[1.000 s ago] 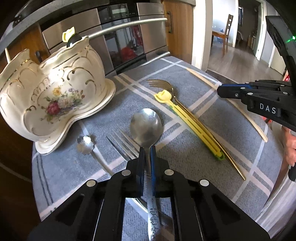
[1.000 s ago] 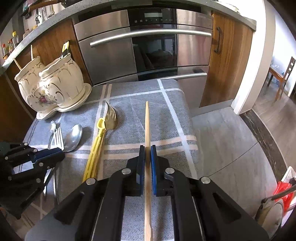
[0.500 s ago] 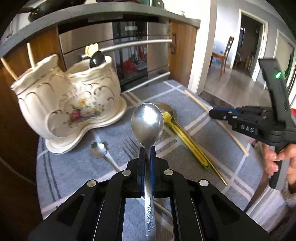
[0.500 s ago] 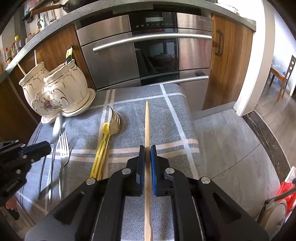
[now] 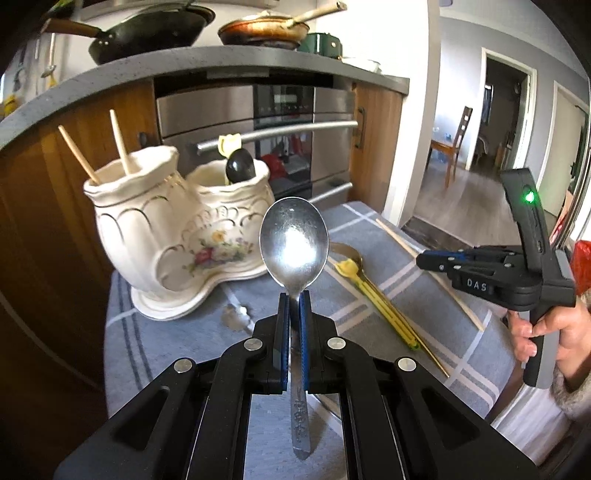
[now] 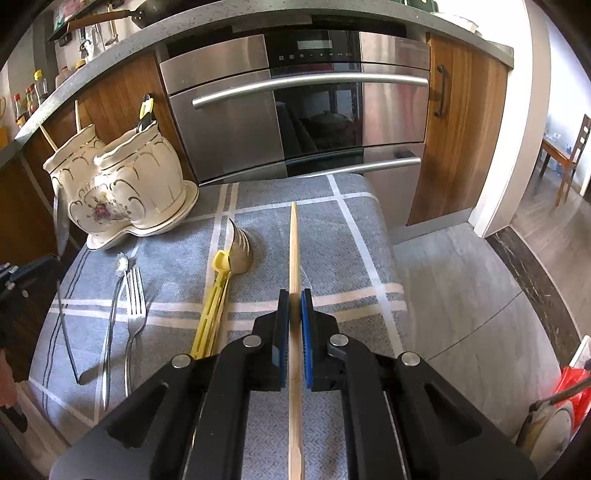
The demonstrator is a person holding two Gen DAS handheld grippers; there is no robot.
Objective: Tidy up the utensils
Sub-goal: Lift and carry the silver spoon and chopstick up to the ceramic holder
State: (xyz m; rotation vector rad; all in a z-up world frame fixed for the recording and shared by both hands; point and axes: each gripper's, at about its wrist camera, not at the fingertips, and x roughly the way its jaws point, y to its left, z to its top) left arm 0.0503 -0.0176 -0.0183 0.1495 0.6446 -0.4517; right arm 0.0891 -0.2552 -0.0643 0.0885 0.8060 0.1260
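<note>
My left gripper (image 5: pixel 294 299) is shut on the neck of a steel spoon (image 5: pixel 293 242), held in the air with its bowl upright in front of the cream floral holder (image 5: pixel 177 236). The holder's left cup has two chopsticks (image 5: pixel 120 147); its right cup has a black spoon (image 5: pixel 239 168). My right gripper (image 6: pixel 294 295) is shut on a wooden chopstick (image 6: pixel 293 243) that points away over the grey checked cloth (image 6: pixel 351 236). On the cloth lie a fork (image 6: pixel 135 295), a small spoon (image 6: pixel 110 317), a yellow-handled utensil (image 6: pixel 212 306) and a gold fork (image 6: pixel 240 247).
The holder (image 6: pixel 122 192) stands at the cloth's far left corner, in front of wooden cabinets and a steel oven (image 6: pixel 295 110). Pans (image 5: pixel 147 29) sit on the counter above. A hand (image 5: pixel 546 332) grips the right gripper's handle. To the right of the cloth the floor drops away.
My left gripper has lifted the steel spoon off the cloth and raised it level with the holder. The right gripper and its chopstick have stayed put.
</note>
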